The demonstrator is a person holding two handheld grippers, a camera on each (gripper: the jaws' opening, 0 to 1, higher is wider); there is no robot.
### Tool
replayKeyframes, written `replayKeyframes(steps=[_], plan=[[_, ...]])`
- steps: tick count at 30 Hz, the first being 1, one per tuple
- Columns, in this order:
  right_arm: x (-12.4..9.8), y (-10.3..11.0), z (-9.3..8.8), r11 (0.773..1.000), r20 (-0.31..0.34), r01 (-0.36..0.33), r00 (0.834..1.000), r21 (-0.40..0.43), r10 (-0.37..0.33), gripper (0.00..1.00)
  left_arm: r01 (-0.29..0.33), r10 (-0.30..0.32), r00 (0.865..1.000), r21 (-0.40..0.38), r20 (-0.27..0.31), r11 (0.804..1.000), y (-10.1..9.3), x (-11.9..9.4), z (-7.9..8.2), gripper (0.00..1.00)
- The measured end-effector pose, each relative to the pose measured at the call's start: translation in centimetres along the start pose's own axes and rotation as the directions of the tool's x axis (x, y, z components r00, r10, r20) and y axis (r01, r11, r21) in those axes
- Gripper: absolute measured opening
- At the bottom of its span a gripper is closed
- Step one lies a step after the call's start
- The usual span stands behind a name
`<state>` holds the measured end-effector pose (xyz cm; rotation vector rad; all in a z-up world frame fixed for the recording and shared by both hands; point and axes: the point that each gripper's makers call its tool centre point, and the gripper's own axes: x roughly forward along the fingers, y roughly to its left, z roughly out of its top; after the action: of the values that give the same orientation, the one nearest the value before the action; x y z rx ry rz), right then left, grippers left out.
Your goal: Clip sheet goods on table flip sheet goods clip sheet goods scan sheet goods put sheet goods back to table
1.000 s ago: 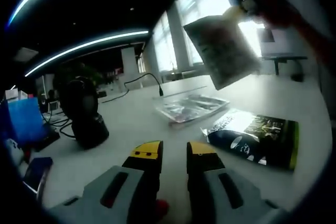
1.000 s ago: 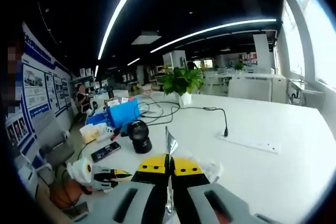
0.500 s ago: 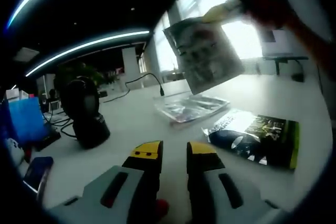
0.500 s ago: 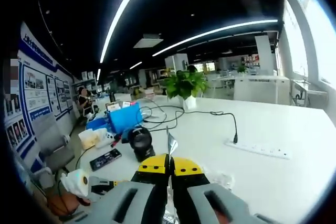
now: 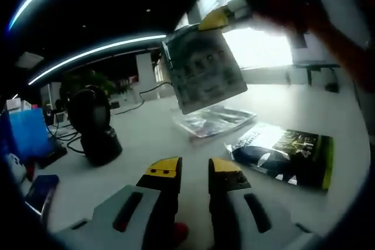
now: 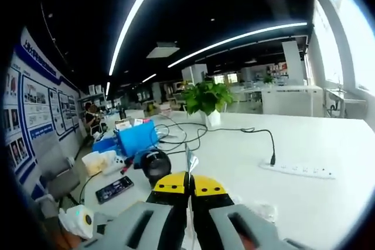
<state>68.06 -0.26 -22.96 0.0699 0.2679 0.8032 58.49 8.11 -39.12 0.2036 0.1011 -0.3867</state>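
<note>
left hand-held gripper (image 5: 194,171) jaws parted, right hand-held gripper (image 6: 188,183) clamped

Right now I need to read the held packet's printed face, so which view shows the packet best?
The left gripper view: the packet hangs broadside in the air, its printed face toward the camera, pinched at its top by the right gripper. The right gripper view shows it edge-on, a thin sliver rising between shut fingers.
</note>
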Motion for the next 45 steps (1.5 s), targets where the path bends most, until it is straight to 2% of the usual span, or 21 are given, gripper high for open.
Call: replayKeyframes(steps=[9,22,24,28,37,45], plan=[[2.4,-0.1,-0.4,0.999,0.011,0.016,1.000,0.048,-0.017,0.00,0.004,-0.004,1.000,-0.003,-0.002,1.000,-0.1,0.1,-0.1,0.11],[5.1,1.9,-1.4,0.994,0.034,0.043,0.998,0.098,-0.046,0.00,0.011,-0.011,1.000,-0.010,0.001,1.000,-0.2,0.1,0.0,0.11],[5.2,2.4,-1.7,0.995,0.047,0.064,0.997,0.073,-0.068,0.00,0.012,-0.012,1.000,-0.011,0.002,1.000,-0.2,0.1,0.0,0.11],[5.6,2.6,-1.8,0.993,0.065,0.078,0.994,0.085,-0.084,0.00,0.010,-0.010,1.000,-0.012,0.002,1.000,-0.2,0.0,0.0,0.11],[6.2,3.2,-1.6,0.994,0.085,0.078,0.993,0.076,-0.085,0.00,0.011,-0.011,1.000,-0.009,0.002,1.000,-0.2,0.0,0.1,0.11],[5.9,2.5,-1.5,0.995,0.077,0.086,0.993,0.059,-0.090,0.00,0.012,-0.012,1.000,-0.007,0.001,1.000,-0.2,0.0,0.0,0.11]])
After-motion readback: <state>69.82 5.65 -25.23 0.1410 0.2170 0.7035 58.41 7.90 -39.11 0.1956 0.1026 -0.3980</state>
